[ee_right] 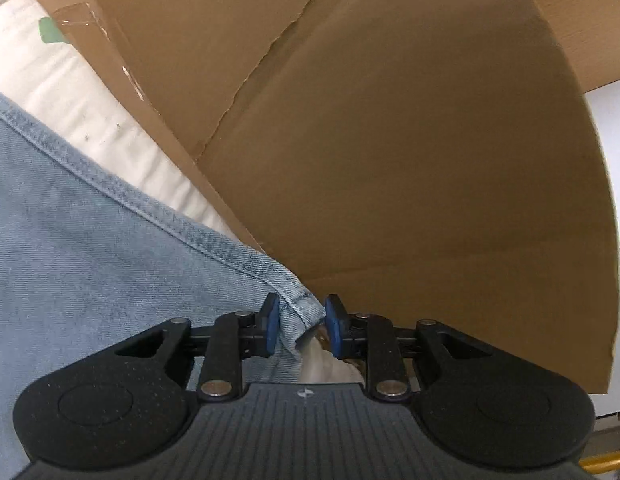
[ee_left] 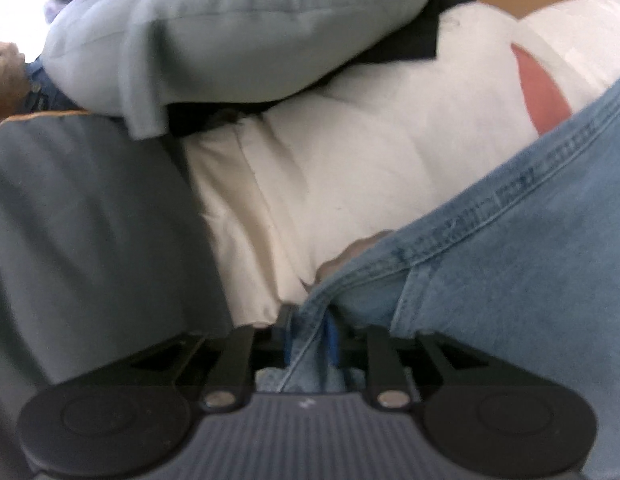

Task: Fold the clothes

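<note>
Left wrist view: a light-blue denim garment (ee_left: 490, 248) is bunched between the narrow jaws of the left gripper (ee_left: 314, 332); whether the pads press cannot be told. It is draped over a cream cloth (ee_left: 330, 184).
Right wrist view: the denim's hemmed corner lies between the parted blue pads (ee_right: 271, 324) of the right gripper (ee_right: 299, 326), one pad touching, beside a brown cardboard sheet (ee_right: 390, 160).
Step judged: corners being taken up for a fold.
Next move: a firm pinch on both corners is called for.
</note>
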Motion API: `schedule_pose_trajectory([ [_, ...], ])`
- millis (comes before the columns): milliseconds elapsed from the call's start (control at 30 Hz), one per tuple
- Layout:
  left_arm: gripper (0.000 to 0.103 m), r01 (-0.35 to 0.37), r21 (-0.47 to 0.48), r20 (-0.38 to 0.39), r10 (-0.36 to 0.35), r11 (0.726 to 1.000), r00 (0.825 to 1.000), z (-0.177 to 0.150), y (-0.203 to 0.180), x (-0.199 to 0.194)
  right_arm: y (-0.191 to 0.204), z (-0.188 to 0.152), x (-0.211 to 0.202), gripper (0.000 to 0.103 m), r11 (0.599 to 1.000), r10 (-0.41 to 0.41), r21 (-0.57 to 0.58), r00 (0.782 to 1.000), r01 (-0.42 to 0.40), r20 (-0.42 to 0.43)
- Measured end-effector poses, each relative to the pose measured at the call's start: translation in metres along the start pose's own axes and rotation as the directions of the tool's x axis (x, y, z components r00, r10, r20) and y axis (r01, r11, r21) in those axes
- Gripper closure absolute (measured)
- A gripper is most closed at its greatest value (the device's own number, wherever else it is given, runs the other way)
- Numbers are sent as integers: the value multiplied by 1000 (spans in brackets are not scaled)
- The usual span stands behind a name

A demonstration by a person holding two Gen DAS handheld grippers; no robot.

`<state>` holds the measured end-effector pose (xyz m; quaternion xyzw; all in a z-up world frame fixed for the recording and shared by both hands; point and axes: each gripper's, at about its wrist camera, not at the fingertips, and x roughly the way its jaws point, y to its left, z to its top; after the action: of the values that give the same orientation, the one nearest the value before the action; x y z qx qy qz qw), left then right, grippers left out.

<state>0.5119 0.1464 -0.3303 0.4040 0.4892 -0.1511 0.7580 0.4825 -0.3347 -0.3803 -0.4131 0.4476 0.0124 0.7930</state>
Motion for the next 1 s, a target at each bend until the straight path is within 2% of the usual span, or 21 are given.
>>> schedule_pose_trajectory([
  [67, 69, 34, -23, 19, -33, 999, 999, -4, 13, -10, -1, -1, -7, 69, 1000, 11, 12, 1000, -12, 19],
  [133, 69, 72, -28, 54, -71, 997, 996, -5, 20, -25, -3, -2, -17, 68, 999, 32, 31, 998, -33, 49],
  [200, 60, 84, 8, 111, -85, 996, 990, -4, 18, -41, -4, -4, -31, 66, 994, 88, 52, 991, -94, 101],
  [233, 52, 91, 28, 131, -94, 995, 987, -1, 14, -46, -4, -3, -37, 64, 990, 123, 55, 984, -131, 125],
  [267, 48, 97, 49, 149, -104, 994, 983, 2, 10, -52, -2, -2, -43, 63, 983, 167, 53, 974, -177, 150],
  [367, 48, 138, 139, 166, -160, 981, 973, 17, -13, -59, 7, 8, -57, 54, 959, 273, 20, 938, -283, 213],
  [433, 48, 151, 182, 173, -183, 972, 968, 24, -31, -61, 14, 17, -64, 54, 940, 333, -4, 911, -342, 243],
  [567, 48, 213, 238, 182, -259, 947, 949, 40, -59, -63, 30, 38, -69, 54, 882, 465, -65, 842, -466, 272],
  [667, 49, 235, 297, 176, -295, 925, 939, 50, -84, -64, 49, 50, -71, 54, 844, 536, -136, 800, -519, 272],
  [700, 49, 241, 313, 171, -304, 919, 937, 53, -95, -63, 54, 55, -70, 54, 835, 550, -157, 790, -528, 269],
  [733, 49, 248, 323, 166, -313, 913, 935, 43, -110, -66, 58, 61, -67, 54, 827, 561, -177, 784, -533, 266],
  [867, 49, 258, 351, 142, -324, 900, 935, 52, -133, -57, 88, 76, -70, 54, 797, 602, -232, 762, -557, 239],
  [967, 48, 224, 384, 108, -285, 895, 952, 46, -155, -49, 107, 93, -69, 54, 783, 618, -264, 753, -563, 226],
  [1000, 49, 220, 398, 107, -283, 891, 953, 51, -162, -45, 114, 99, -69, 54, 780, 622, -272, 750, -564, 225],
])
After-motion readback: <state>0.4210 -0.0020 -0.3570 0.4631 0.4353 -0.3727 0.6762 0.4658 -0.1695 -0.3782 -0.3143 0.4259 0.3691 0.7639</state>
